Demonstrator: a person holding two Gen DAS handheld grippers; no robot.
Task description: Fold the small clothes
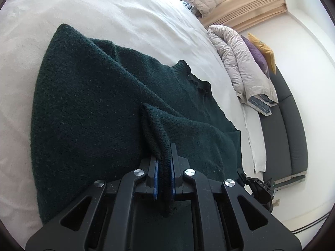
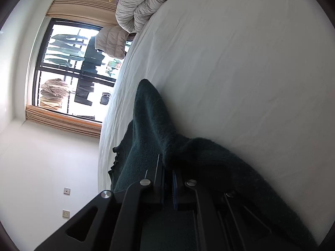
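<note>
A dark green knit sweater point(image 1: 94, 108) lies spread on the white bed sheet point(image 1: 125, 10), its frilled neck point(image 1: 196, 79) toward the far side. My left gripper point(image 1: 164, 161) is shut on a ribbed edge of the sweater, which rises in a fold between the blue pads point(image 1: 156, 179). In the right wrist view the same sweater point(image 2: 150, 125) drapes over my right gripper point(image 2: 168, 167), which is shut on a fold of its knit; the cloth hides the right finger.
A pale quilted duvet point(image 1: 240, 67) with purple and yellow cushions point(image 1: 261, 52) lies on a dark grey sofa point(image 1: 293, 129) beside the bed. A window point(image 2: 69, 71) with beige curtains and hanging clothes is beyond the bed. White wall with sockets point(image 2: 66, 190).
</note>
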